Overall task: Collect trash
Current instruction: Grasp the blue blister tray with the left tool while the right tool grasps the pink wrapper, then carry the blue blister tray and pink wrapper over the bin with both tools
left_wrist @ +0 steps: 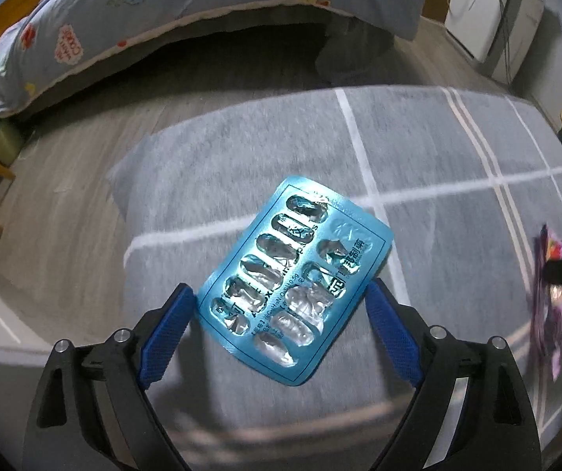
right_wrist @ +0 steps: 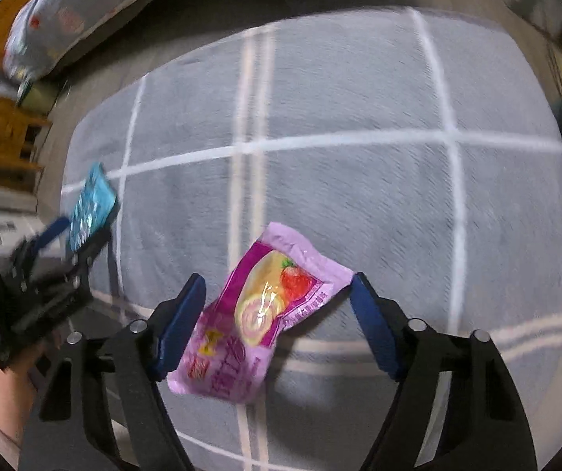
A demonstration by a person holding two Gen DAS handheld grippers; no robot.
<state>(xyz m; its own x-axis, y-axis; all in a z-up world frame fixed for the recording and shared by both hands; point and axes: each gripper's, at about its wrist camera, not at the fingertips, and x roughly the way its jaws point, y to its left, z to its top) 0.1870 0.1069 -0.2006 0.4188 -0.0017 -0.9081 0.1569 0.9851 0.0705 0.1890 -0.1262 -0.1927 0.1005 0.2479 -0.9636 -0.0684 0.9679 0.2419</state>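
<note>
Two sets of tongs are in my views, each with a piece of trash between its blue pads. My left tongs (left_wrist: 281, 298) are clamped on an empty blue blister pack (left_wrist: 294, 280): both pads press on its long edges, and it is held tilted above the grey rug (left_wrist: 438, 149). My right tongs (right_wrist: 277, 294) have a pink snack wrapper (right_wrist: 257, 314) between them; its corner touches the right pad and its lower edge lies against the left pad, but I cannot tell whether the pads truly press on it or it simply lies there. The wrapper is above the rug's middle, near where the white stripes cross. In the right view, the left tongs and pack sit over the rug's left edge, with a hand (right_wrist: 10, 384) below them. Beyond the rug's far edge lies the bed (left_wrist: 123, 19) with its cartoon-printed cover.
</note>
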